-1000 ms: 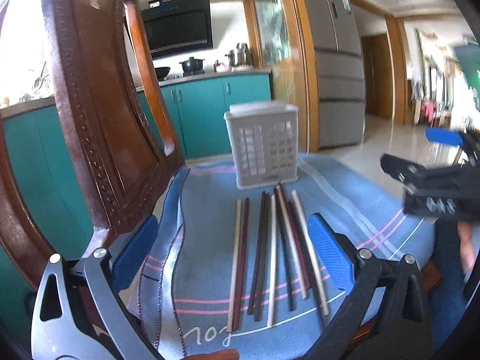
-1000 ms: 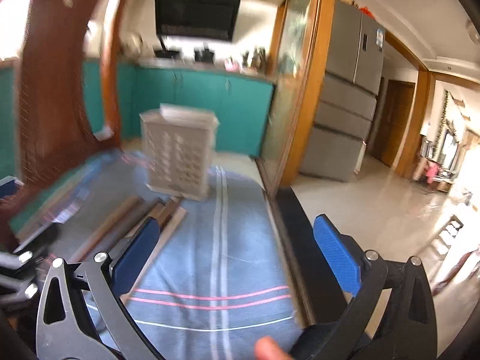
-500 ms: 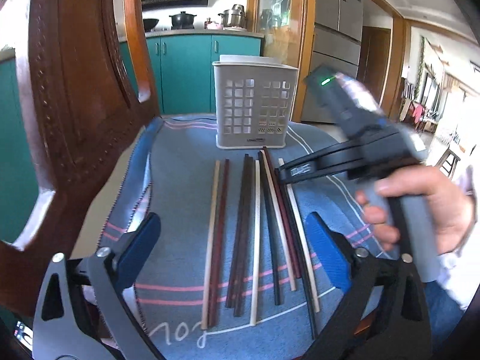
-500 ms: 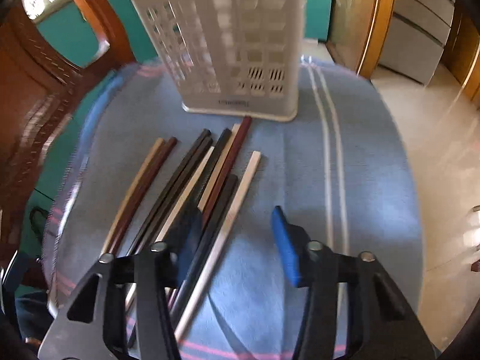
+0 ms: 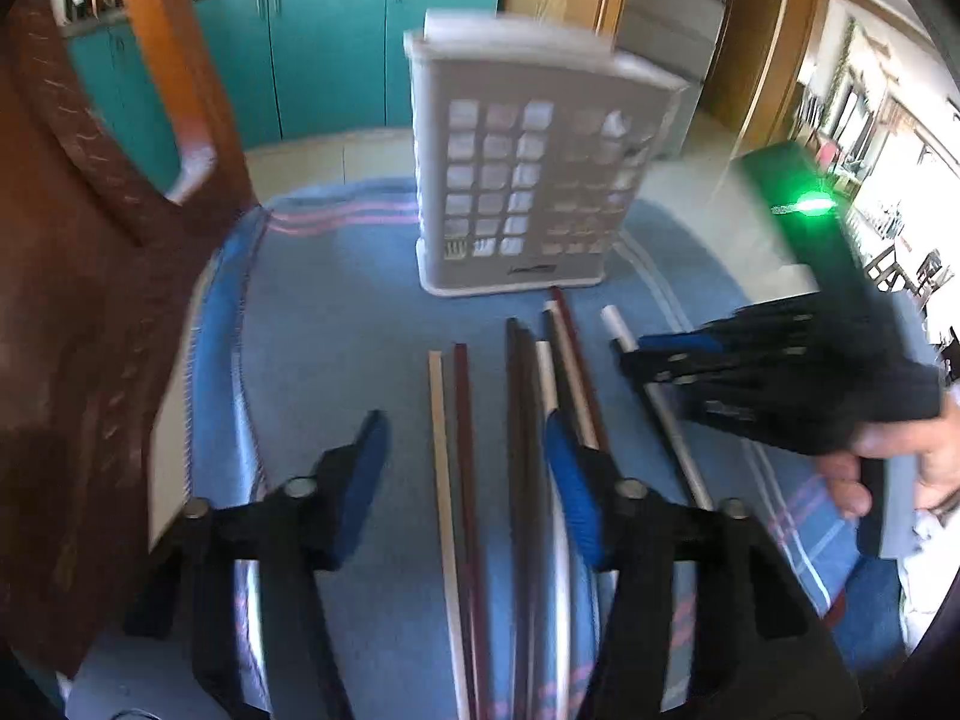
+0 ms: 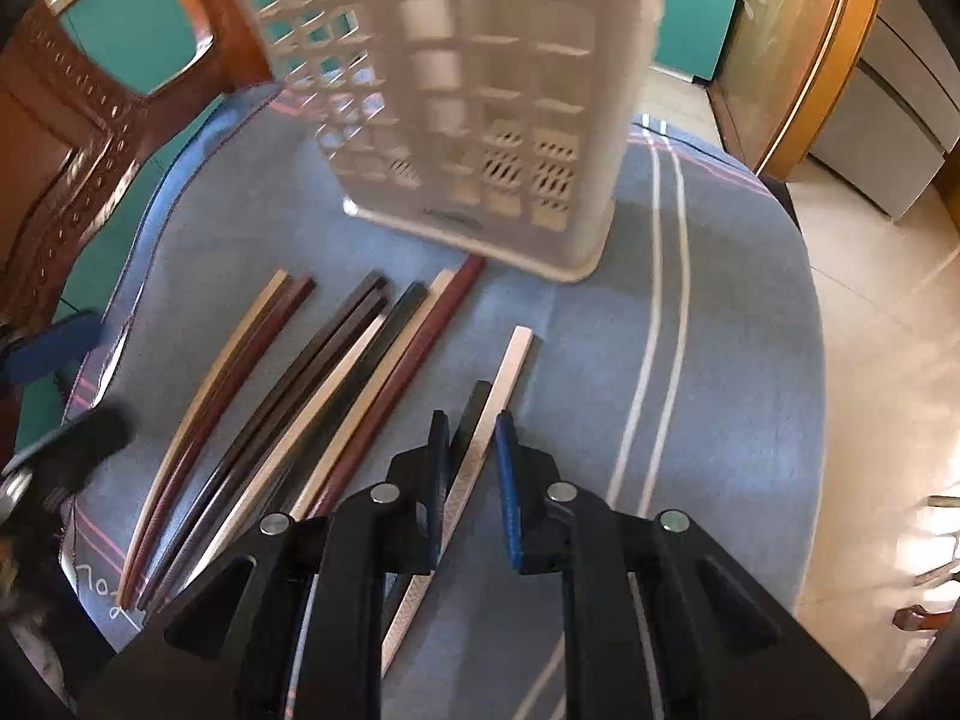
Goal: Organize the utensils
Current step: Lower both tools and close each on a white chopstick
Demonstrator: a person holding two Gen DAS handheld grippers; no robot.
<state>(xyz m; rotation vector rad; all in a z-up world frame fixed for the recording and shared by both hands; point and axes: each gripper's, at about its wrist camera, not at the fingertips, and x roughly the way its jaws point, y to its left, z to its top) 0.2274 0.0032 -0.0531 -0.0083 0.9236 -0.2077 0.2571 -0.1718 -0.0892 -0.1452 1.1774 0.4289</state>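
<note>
Several chopsticks, pale, dark brown and reddish, lie side by side on a blue cloth (image 5: 336,300) in front of a white slotted utensil basket (image 5: 516,180), which also shows in the right wrist view (image 6: 480,90). My left gripper (image 5: 462,450) is open, low over the left chopsticks; a pale one (image 5: 441,450) and a reddish one (image 5: 465,450) lie between its fingers. My right gripper (image 6: 471,456) has its jaws narrowed around the rightmost pale chopstick (image 6: 510,372) and a dark one (image 6: 474,408) beside it; both still lie on the cloth. The right gripper also shows in the left wrist view (image 5: 654,360).
A carved wooden chair back (image 5: 78,240) stands at the left edge of the cloth. Teal kitchen cabinets (image 5: 324,48) and tiled floor (image 6: 870,300) lie beyond. The cloth's right edge (image 6: 804,360) drops off to the floor.
Both grippers moved forward and down toward the chopsticks. The right gripper's jaws have narrowed around the rightmost chopsticks. The left gripper's jaws have narrowed too.
</note>
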